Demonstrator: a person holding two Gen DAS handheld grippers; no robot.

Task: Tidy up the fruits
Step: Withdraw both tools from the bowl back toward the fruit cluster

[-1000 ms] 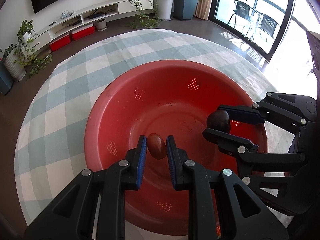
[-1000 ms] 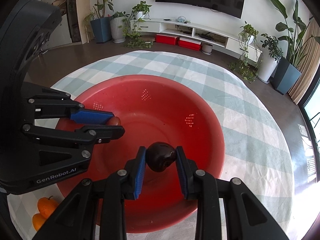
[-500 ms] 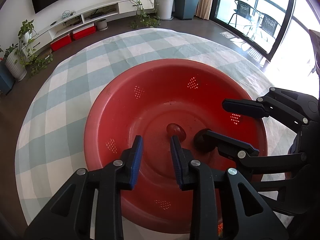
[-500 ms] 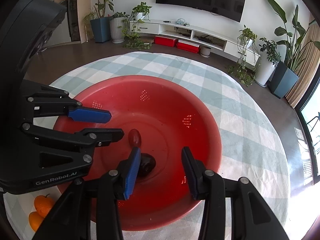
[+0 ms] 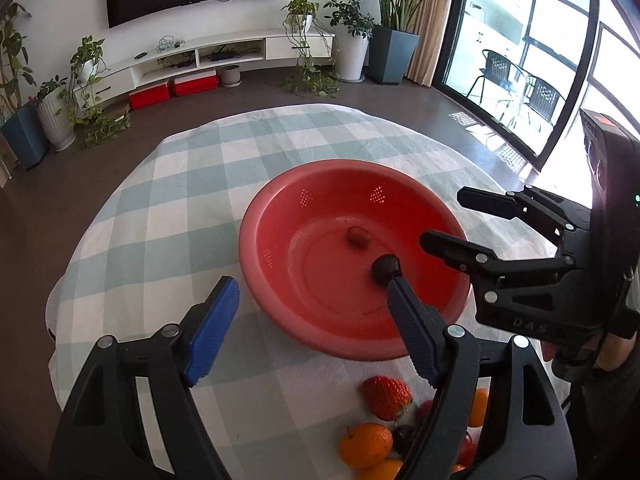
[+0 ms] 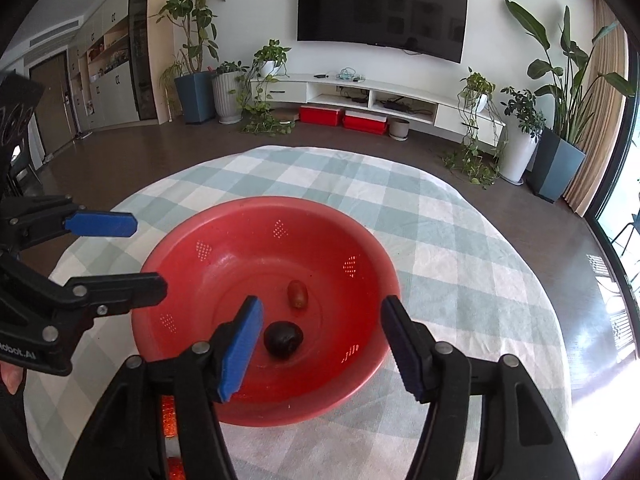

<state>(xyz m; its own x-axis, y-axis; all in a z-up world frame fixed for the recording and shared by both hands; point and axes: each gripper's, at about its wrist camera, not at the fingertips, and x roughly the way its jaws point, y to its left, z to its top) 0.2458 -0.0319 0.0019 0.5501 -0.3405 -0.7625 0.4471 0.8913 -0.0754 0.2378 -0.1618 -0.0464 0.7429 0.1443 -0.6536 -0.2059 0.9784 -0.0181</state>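
A red colander bowl [image 5: 256, 240] [image 6: 240, 248] stands on the checked tablecloth. On its floor lie a small red oval fruit [image 5: 357, 236] [image 6: 297, 294] and a dark round fruit [image 5: 386, 269] [image 6: 283, 338], close together but apart. My left gripper [image 5: 311, 285] [image 6: 148, 254] hovers over the bowl's near rim. Its jaws are opening with nothing between them. My right gripper [image 6: 321, 304] [image 5: 444, 216] hangs above the bowl's right side. Its jaws are also opening and grip nothing; the dark fruit rests below them.
Near the table's front edge lies a heap of fruit with a strawberry [image 5: 387, 397] and oranges [image 5: 366, 444]. The round table's edge [image 5: 120, 184] drops to a dark floor. Potted plants and a TV unit stand far back.
Both grippers let go of their fruit, which now lies in the bowl. Both jaws spread wider, and both grippers drew back and up from the bowl, the left one more.
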